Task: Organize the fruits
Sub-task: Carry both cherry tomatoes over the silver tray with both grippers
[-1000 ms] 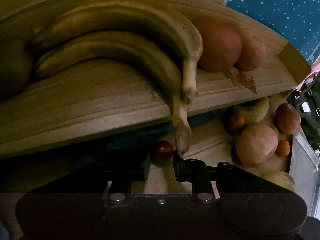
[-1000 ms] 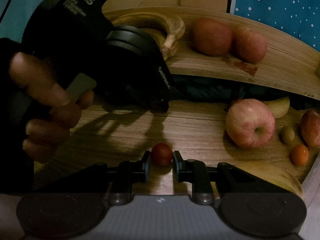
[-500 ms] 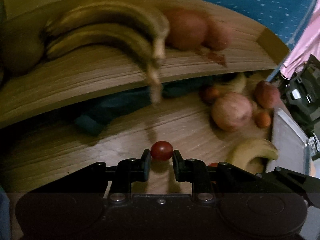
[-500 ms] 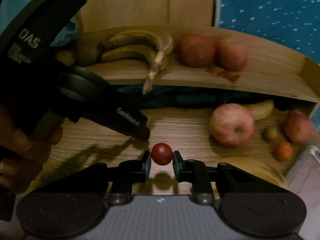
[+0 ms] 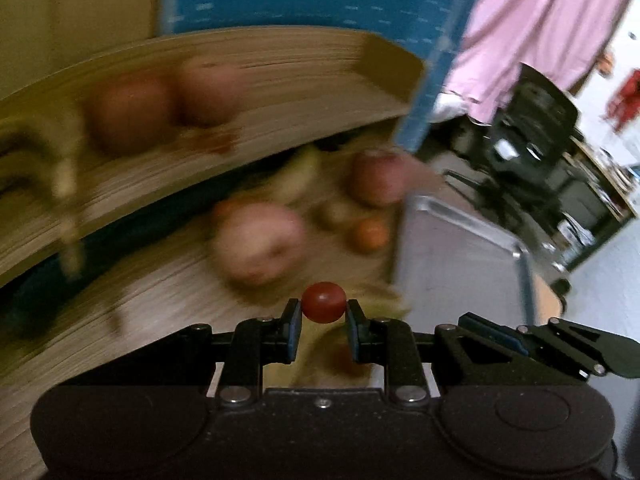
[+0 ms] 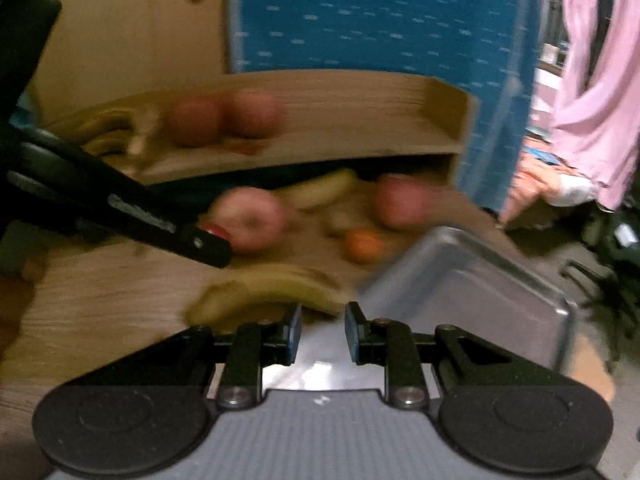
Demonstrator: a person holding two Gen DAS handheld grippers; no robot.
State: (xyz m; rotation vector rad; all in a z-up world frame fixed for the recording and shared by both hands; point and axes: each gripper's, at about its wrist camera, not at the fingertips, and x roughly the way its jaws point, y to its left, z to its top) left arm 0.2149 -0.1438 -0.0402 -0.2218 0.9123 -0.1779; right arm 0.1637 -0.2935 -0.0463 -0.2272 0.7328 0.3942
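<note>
Left gripper clamped on cherry tomato; right gripper closed, empty. Metal tray rim at 3 o'clock, fuller in view than before.

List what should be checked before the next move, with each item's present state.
1. Cherry tomato pinched between the left gripper pads: ok.
2. Right gripper carrying fruit: not ok, nothing shows between its narrow jaws.
3. Metal tray in view ahead, to the right: ok.
4. Banana apart from the right gripper's tips: cannot tell, it lies just beyond them and is blurred.
5. Pictures sharp enough to aim: not ok, both views are smeared.
</note>
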